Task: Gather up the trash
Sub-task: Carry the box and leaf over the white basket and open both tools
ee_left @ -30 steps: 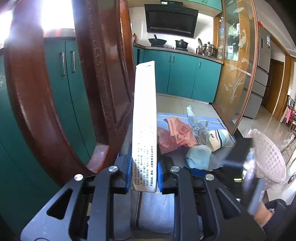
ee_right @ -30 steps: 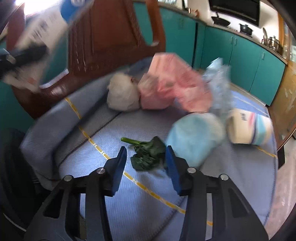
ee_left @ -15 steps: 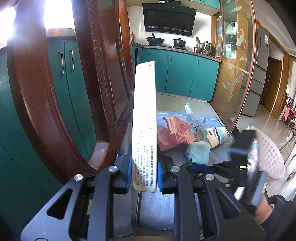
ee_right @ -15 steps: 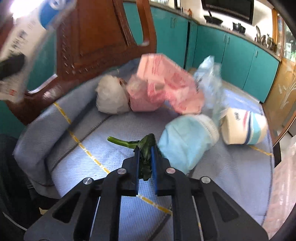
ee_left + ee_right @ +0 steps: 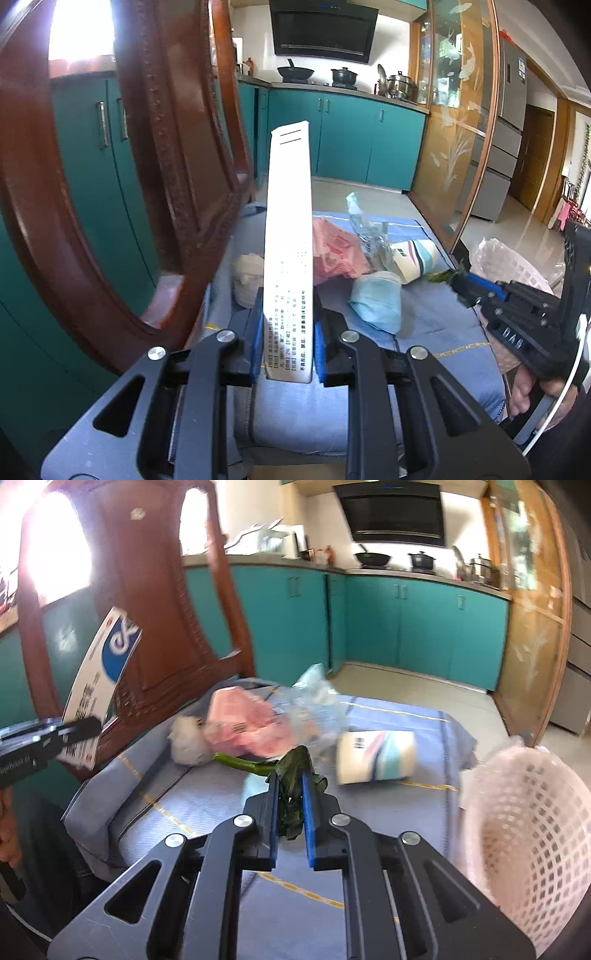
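Here the left claw (image 5: 288,339) clamps a white carton (image 5: 290,254); right claw (image 5: 290,812) pinches a green leaf (image 5: 291,771) beside the basket (image 5: 528,834).

a home kitchen: teal cabinets (image 5: 424,624), a range hood (image 5: 323,31), pots on the stove (image 5: 343,75), a fridge (image 5: 511,122).

Wooden chair back (image 5: 147,602) behind blue cushion (image 5: 207,805); teal cabinets (image 5: 424,627) along wall, hood (image 5: 395,513) above wok (image 5: 371,557), fridge (image 5: 511,125) at right

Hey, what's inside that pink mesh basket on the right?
In the right wrist view, the part of the basket interior that shows looks empty, with only mesh wall showing. Its bottom is cut off by the frame, so anything lying there can't be seen.
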The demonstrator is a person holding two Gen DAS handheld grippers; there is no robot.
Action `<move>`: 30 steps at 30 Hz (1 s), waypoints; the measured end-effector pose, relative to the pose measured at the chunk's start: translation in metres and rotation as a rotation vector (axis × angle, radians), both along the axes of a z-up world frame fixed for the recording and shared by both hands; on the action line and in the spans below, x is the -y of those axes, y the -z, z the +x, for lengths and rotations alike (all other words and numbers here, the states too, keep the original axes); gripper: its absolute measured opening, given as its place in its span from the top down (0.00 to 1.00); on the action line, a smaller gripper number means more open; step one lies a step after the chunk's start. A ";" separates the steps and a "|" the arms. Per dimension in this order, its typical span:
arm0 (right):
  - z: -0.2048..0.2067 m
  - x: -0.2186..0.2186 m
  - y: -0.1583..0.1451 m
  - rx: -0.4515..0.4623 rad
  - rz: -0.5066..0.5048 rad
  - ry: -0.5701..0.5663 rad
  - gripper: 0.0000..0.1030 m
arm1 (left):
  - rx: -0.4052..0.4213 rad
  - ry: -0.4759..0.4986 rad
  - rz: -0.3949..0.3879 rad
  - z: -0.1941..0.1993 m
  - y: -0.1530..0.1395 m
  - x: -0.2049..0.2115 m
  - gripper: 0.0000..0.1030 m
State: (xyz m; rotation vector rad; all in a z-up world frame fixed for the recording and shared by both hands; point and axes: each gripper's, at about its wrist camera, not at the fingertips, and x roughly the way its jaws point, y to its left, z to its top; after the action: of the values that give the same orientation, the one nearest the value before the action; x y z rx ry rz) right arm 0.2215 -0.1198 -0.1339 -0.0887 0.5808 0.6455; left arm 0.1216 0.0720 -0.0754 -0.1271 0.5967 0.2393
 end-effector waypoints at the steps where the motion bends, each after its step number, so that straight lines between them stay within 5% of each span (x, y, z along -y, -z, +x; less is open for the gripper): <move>1: 0.001 0.001 0.003 -0.003 -0.001 0.008 0.88 | -0.002 0.004 0.000 0.001 0.001 0.003 0.78; 21: -0.001 0.031 -0.003 0.063 -0.053 0.155 0.88 | -0.043 0.111 -0.003 0.017 0.013 0.042 0.78; 30: -0.002 0.119 -0.011 0.124 -0.058 0.403 0.88 | -0.008 0.236 0.028 0.041 0.000 0.086 0.78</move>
State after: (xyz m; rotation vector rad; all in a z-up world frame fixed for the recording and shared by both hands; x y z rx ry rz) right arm 0.2193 -0.2384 -0.1230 -0.0622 0.4795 0.2296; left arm 0.1628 -0.0136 -0.0753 -0.0277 0.6108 0.0192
